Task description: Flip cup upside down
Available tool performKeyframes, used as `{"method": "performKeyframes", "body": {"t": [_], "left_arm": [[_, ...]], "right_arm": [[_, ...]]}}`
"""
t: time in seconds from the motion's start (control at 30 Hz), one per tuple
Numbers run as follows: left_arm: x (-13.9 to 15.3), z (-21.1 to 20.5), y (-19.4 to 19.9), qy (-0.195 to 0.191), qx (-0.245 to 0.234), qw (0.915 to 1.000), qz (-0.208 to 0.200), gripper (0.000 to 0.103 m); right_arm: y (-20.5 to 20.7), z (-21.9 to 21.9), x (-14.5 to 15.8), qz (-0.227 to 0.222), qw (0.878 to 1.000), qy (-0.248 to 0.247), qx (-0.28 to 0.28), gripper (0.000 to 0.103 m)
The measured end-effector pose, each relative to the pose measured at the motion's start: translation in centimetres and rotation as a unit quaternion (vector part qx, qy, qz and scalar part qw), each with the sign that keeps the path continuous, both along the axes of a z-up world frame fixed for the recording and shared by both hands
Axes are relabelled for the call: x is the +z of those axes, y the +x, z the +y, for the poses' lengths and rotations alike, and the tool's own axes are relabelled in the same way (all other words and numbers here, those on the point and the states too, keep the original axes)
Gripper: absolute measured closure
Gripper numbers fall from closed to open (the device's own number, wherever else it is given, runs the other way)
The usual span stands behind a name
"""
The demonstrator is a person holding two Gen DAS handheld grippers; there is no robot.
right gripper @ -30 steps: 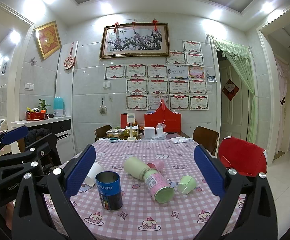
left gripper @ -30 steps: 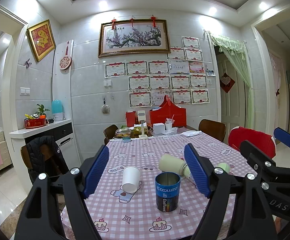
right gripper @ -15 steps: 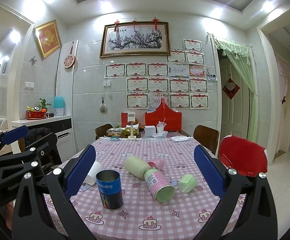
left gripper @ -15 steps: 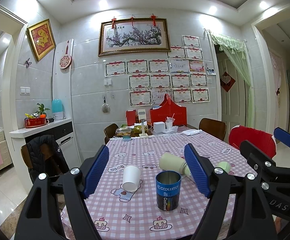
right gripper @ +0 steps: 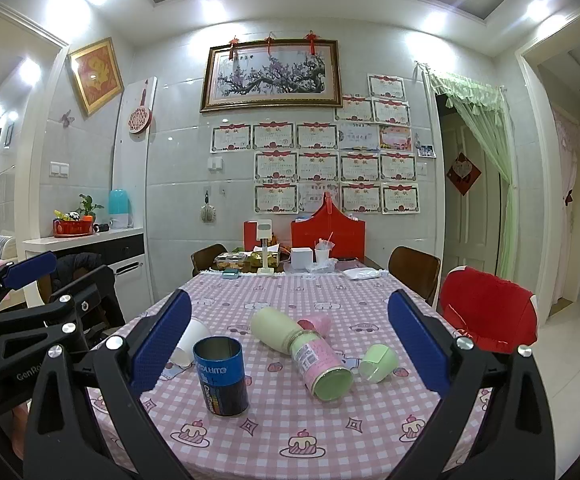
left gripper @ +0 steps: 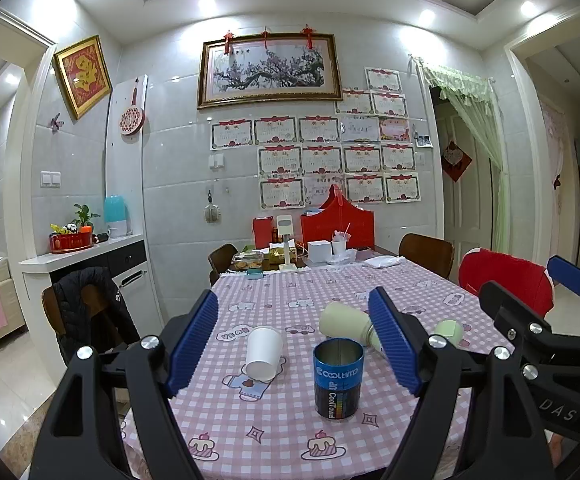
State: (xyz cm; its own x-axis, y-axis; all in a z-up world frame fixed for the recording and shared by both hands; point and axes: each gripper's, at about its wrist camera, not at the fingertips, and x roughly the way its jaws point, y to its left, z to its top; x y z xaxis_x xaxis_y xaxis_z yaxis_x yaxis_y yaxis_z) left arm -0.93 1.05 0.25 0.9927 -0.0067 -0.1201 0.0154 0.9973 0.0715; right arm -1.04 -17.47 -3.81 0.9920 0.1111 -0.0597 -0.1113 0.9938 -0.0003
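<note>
Hovering above near edge of pink-checked worktop (left gripper: 290, 432): L tongs (left gripper: 295, 344) and R tongs (right gripper: 290, 344), both wide open, holding nothing. White paper cup (left gripper: 264, 354) stands inverted, just left of upright blue metal tin (left gripper: 337, 378); they're apart.

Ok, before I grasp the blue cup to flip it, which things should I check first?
1. Left claw open: ok.
2. Right claw open: ok.
3. Blue cup upright, mouth up, untouched: ok.
4. Blue cup empty: cannot tell, its bottom is hidden.
5. Room to turn it: cannot tell; the lying bottle and the white paper cup are near.
6. Tablecloth flat under it: ok.
</note>
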Motion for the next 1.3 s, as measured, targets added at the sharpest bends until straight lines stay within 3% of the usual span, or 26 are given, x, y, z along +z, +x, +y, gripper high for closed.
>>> {"method": "performKeyframes", "body": {"t": [0.93, 1.3], "left_arm": [[-2.2, -0.2, 3.4, 0.004, 0.005, 0.9995, 0.031, 0.026], [-4.1, -0.8, 5.8, 0.031, 0.037, 0.9976, 0.048, 0.026]], "right_arm": [[2.8, -0.1, -0.8, 0.036, 0.999, 0.003, 0.001, 0.008], [5.4, 0.3, -2.4, 0.071, 0.997, -0.008, -0.005, 0.008]]}}
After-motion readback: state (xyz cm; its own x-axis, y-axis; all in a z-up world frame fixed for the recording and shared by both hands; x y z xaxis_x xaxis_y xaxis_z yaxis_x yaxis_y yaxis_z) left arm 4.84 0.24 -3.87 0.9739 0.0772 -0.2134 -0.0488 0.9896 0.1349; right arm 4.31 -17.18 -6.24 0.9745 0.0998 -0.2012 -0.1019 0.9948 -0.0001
